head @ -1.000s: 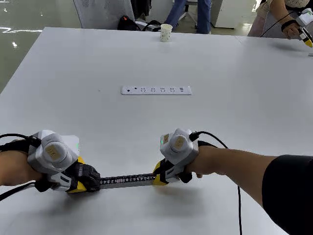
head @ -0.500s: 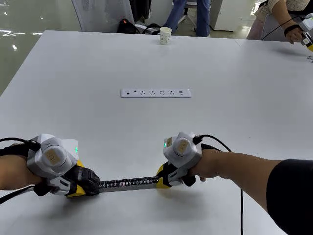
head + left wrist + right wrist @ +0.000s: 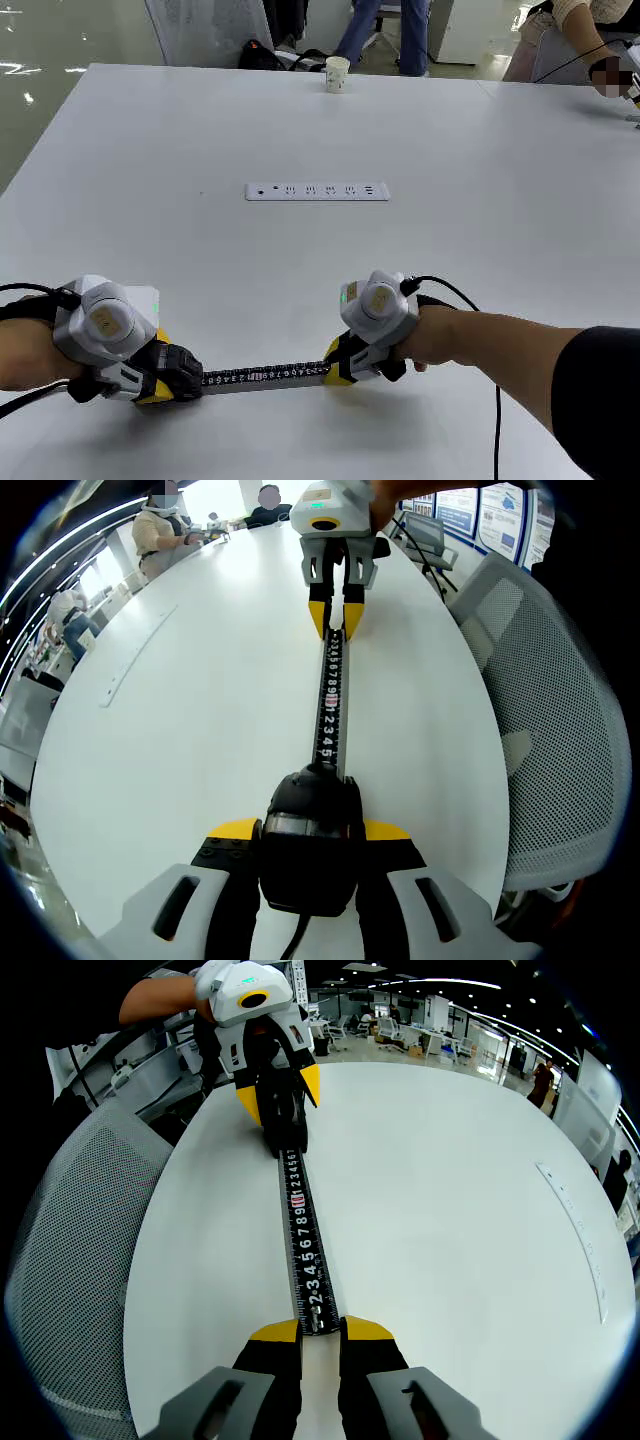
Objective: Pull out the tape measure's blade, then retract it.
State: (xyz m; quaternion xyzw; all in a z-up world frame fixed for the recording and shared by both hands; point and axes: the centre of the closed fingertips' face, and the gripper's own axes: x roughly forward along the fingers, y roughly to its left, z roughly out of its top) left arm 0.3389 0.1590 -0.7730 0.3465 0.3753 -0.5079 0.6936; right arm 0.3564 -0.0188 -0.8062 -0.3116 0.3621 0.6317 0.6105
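At the near edge of the white table (image 3: pixel 300 120), we see the left gripper (image 3: pixel 310 830) clamped on the black tape measure case (image 3: pixel 305 860); the right gripper (image 3: pixel 320 1332) pinches the tip of its dark numbered blade (image 3: pixel 303 1240), which lies drawn out flat on the table between them.

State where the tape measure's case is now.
In the head view the case sits bottom left on the table, clamped in the left gripper, its blade running right.
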